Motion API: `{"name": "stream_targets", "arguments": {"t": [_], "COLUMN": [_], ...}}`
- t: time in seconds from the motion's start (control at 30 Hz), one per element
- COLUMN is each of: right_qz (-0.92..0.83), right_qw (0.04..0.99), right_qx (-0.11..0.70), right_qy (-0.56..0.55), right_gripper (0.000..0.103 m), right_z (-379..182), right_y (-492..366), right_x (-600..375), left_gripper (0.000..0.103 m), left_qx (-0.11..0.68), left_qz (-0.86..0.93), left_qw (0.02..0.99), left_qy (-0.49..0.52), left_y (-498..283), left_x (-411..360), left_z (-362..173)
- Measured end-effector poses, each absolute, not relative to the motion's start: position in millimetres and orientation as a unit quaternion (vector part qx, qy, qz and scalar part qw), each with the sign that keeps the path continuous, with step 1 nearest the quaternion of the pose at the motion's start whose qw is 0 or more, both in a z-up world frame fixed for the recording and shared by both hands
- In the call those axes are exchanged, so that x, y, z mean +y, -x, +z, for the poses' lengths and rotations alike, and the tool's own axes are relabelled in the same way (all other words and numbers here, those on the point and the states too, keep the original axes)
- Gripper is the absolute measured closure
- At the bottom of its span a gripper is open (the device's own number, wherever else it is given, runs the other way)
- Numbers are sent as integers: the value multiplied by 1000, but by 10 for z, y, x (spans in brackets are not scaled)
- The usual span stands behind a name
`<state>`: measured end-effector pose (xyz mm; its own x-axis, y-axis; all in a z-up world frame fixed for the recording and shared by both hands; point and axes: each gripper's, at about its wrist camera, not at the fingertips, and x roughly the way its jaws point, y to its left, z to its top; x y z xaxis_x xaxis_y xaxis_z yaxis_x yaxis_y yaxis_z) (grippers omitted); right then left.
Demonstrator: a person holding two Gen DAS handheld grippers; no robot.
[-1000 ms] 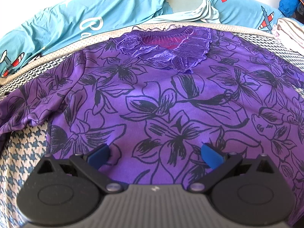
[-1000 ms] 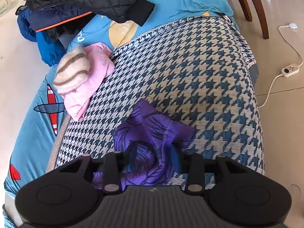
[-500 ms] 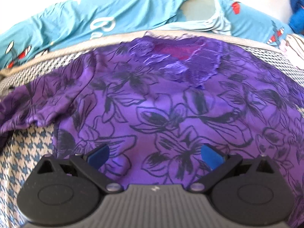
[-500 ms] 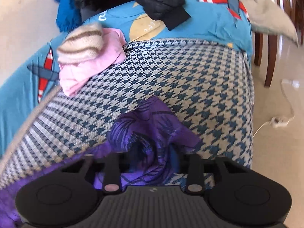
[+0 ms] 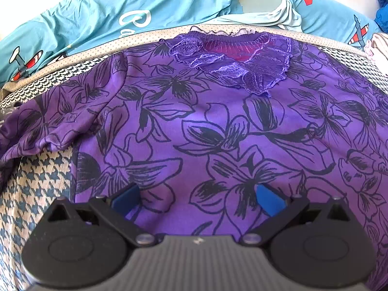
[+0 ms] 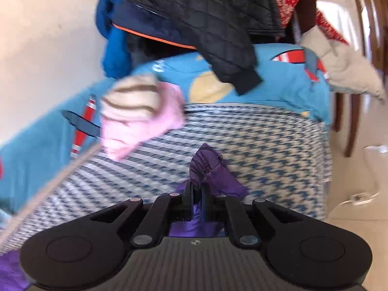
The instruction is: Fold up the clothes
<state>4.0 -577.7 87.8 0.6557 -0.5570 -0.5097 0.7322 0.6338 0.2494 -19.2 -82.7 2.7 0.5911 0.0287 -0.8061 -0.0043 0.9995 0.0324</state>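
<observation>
A purple top with black flower outlines (image 5: 218,126) lies spread flat on the houndstooth cover (image 5: 26,194), its lace neckline (image 5: 232,58) at the far side. My left gripper (image 5: 197,197) hovers open over the top's near hem, blue pads wide apart, nothing between them. One sleeve lies bunched at the left (image 5: 43,131). In the right wrist view my right gripper (image 6: 197,194) is shut on the end of the other purple sleeve (image 6: 208,167), whose cuff sticks up past the fingertips, lifted off the cover.
Beyond the sleeve lie a pink garment with a striped knit piece (image 6: 140,116), a black quilted jacket (image 6: 206,24), blue and red clothes, all on a blue airplane-print sheet (image 5: 121,7). At the right are a wooden chair leg (image 6: 351,123) and floor with a cable.
My right gripper's jaws closed on the purple sleeve end and lifted it while the wrist rolled; the view swung toward the clothes pile. The left gripper stayed open over the hem.
</observation>
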Motion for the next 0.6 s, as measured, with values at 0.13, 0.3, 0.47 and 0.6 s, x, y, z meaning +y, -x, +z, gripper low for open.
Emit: {"name": "stream_targets", "arguments": {"t": [0.13, 0.3, 0.47, 0.6], "right_qz": [-313, -246, -171, -131], "right_qw": [903, 928, 940, 949], "right_qx": [177, 163, 161, 169], "right_qy": [-233, -229, -248, -232], "right_gripper": [96, 96, 96, 96], "right_z": [975, 1068, 1108, 1127], "right_y": [-100, -237, -369, -464], "right_x": [-5601, -5295, -5010, -4727], "left_gripper": [0, 0, 0, 0], "left_qx": [452, 453, 454, 455], "left_qz": [8, 7, 6, 4], "left_qw": [892, 891, 891, 891], "left_qy": [-13, -10, -9, -5], "left_y": [189, 196, 196, 199], "left_x": [-821, -818, -817, -809], "left_z": [28, 32, 32, 35]}}
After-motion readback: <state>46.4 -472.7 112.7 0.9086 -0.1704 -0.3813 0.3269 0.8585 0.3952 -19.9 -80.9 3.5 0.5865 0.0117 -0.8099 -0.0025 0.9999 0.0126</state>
